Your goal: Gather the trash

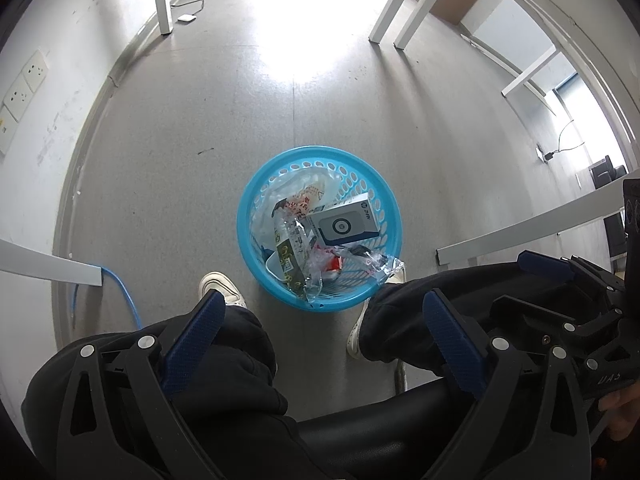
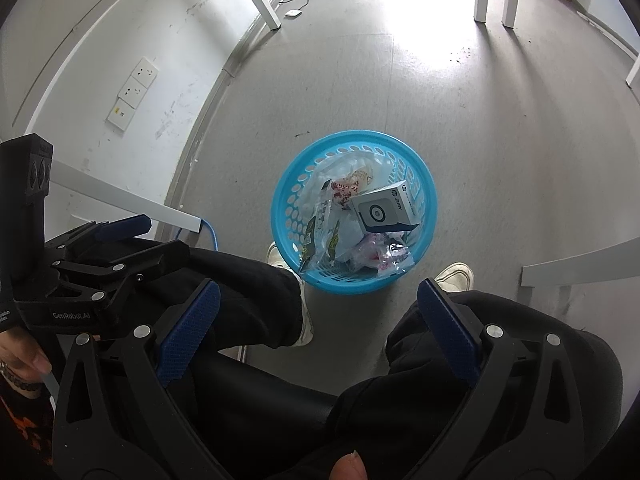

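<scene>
A round bright-blue plastic basket with a perforated wall [image 1: 256, 204] stands on the grey floor [image 1: 180, 128] between the white shoes [image 1: 218, 286] of a seated person in black trousers [image 1: 224, 360]. It is heaped with trash: a grey-and-white cardboard box with a round emblem and blue edge [image 1: 344, 226] lies tilted on top toward the far right side, crumpled clear plastic wrappers [image 1: 310, 272] spill toward the near rim, one clear corner poking over the edge at the right, and a red-and-white printed snack packet [image 1: 302, 202] sits further back.

The left tongs [image 1: 324, 340] hang released above the knees, blue-padded fingers spread wide with nothing between them. The right tongs [image 2: 320, 328] are likewise wide apart and empty, held beside the left ones over the lap.

The load looks light, mostly film and card, so weight should be no trouble. The wrappers are soft, slippery and loose; pinching them would likely lift only one piece. The box is stiff and could be gripped across its narrow edges. To carry everything together, the basket's rim seems the best hold: rigid, thin enough for the pads, though the smooth plastic may slide and the basket would tip if taken from one side only, so opposite points of the rim look safer
</scene>
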{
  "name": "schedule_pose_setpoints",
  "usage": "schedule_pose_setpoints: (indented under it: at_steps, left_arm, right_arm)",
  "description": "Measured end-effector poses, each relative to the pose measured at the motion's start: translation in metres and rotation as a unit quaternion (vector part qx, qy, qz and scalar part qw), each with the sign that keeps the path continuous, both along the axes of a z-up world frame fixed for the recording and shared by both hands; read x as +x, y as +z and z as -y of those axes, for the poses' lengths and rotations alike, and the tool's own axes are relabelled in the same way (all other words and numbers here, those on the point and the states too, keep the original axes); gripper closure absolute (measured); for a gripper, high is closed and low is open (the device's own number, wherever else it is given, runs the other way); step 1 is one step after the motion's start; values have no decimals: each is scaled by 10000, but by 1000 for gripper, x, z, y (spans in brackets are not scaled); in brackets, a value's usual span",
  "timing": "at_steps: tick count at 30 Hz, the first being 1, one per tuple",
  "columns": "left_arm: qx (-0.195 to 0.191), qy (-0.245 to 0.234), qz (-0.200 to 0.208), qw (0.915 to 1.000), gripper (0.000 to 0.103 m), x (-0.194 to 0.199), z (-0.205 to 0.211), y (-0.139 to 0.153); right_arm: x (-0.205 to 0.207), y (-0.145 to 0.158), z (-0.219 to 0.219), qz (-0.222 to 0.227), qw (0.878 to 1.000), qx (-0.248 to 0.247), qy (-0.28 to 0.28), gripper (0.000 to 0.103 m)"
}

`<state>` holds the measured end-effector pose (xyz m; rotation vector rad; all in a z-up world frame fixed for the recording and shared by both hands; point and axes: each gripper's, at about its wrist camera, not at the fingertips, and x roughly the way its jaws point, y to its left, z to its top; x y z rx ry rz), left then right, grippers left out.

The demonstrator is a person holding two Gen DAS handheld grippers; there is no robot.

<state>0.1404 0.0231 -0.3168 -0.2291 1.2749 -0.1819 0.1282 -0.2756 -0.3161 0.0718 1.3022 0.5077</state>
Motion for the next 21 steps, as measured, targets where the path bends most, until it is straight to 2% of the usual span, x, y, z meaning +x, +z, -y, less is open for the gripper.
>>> schedule_pose_setpoints:
  at_steps: [21]
  left_arm:
    - [33,-6,-15,10000,6,-1,1,-1]
  right_arm:
    - [-1,-3,1,-71,10000,10,-11,9]
